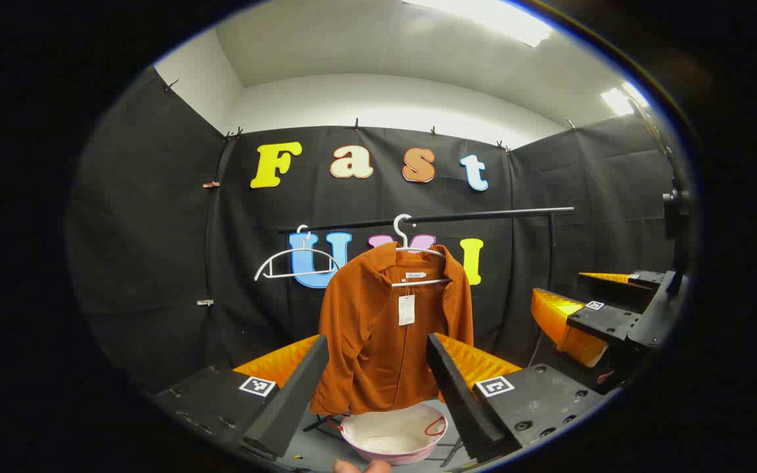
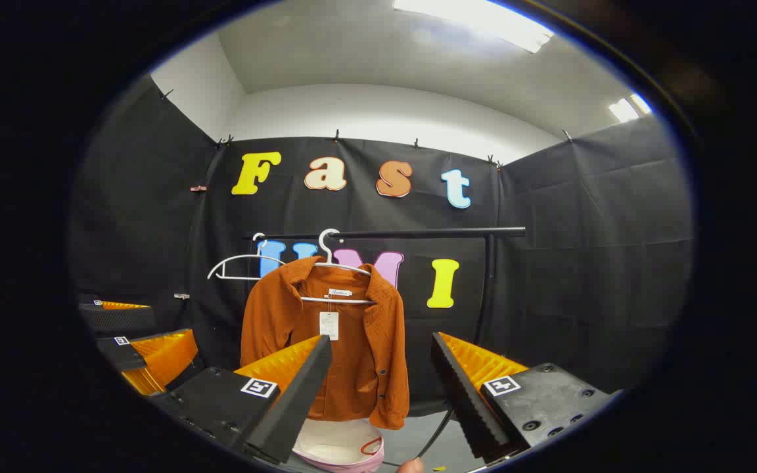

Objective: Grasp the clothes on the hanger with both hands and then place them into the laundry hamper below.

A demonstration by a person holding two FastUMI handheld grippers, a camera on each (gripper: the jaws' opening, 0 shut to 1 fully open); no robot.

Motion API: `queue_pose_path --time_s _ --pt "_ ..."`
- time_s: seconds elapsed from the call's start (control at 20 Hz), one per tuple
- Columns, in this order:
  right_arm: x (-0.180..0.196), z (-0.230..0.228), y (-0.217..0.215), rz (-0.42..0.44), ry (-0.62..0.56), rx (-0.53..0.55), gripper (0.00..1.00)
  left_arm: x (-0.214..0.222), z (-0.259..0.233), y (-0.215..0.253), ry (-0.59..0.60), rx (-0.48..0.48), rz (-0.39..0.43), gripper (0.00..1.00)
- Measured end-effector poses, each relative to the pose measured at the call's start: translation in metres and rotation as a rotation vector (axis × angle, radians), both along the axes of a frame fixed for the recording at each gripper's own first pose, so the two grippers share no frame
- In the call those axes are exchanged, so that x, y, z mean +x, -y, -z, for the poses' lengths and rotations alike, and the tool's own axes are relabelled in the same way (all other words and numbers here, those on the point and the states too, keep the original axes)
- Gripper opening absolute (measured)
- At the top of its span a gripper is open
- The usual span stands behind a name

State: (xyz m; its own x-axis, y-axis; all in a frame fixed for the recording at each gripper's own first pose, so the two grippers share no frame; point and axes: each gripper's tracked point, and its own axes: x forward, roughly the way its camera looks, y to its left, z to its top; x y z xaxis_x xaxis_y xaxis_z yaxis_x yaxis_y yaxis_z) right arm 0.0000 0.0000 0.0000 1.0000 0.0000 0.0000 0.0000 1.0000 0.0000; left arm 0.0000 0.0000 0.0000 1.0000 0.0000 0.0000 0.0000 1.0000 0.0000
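Note:
A rust-orange shirt with a white tag hangs on a white hanger from a black rail. Below it stands a pink-rimmed white hamper. My left gripper is open, well short of the shirt, which shows between its fingers. Equally open, my right gripper is also apart from the shirt, which lies ahead and to its left. In the left gripper view the right gripper shows at the right edge; the left gripper shows at the left edge in the right gripper view.
An empty white hanger hangs on the rail left of the shirt. The rail's upright post stands at the right. Black cloth walls close in the booth. A fingertip shows at the bottom.

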Motion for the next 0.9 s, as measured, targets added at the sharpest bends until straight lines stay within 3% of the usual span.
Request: queue_pose_path --time_s 0.65,0.9 --pt "-0.007 -0.001 0.027 0.115 0.018 0.015 0.98 0.021 -0.01 -0.012 0.041 0.011 0.042 0.95" --pt "-0.002 0.004 0.026 0.118 0.009 0.021 0.98 0.024 -0.014 -0.006 0.052 -0.007 0.055 0.95"
